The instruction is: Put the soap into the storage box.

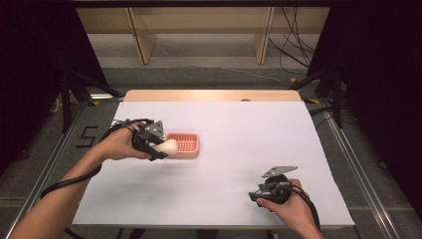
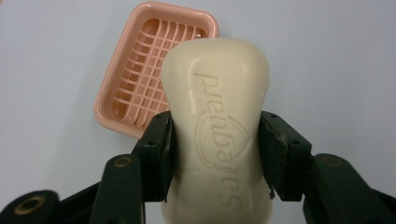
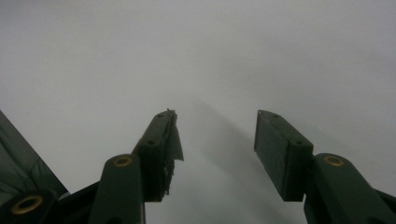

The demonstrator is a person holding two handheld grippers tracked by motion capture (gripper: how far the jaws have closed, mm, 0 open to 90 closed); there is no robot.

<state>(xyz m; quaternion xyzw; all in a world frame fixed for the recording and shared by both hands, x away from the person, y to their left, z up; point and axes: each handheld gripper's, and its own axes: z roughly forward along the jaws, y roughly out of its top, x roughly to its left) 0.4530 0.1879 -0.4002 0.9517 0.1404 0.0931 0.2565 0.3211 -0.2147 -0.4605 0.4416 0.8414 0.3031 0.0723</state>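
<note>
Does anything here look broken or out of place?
Mostly tidy. The soap is clamped squarely in the left tool, near the empty pink dish. One oddity: the pad on the right tool is frayed, a strip peeling off one finger.

- A lab or recording room, not a home.
- The desk (image 1: 214,199) is covered with a plain white sheet and stands on grey carpet.
- Black curtains (image 1: 30,74) hang at both sides.
- Loose cables (image 1: 293,45) lie on the floor behind, near bare wooden frames (image 1: 139,35).
- Tape marks (image 1: 84,137) are on the floor.
</note>
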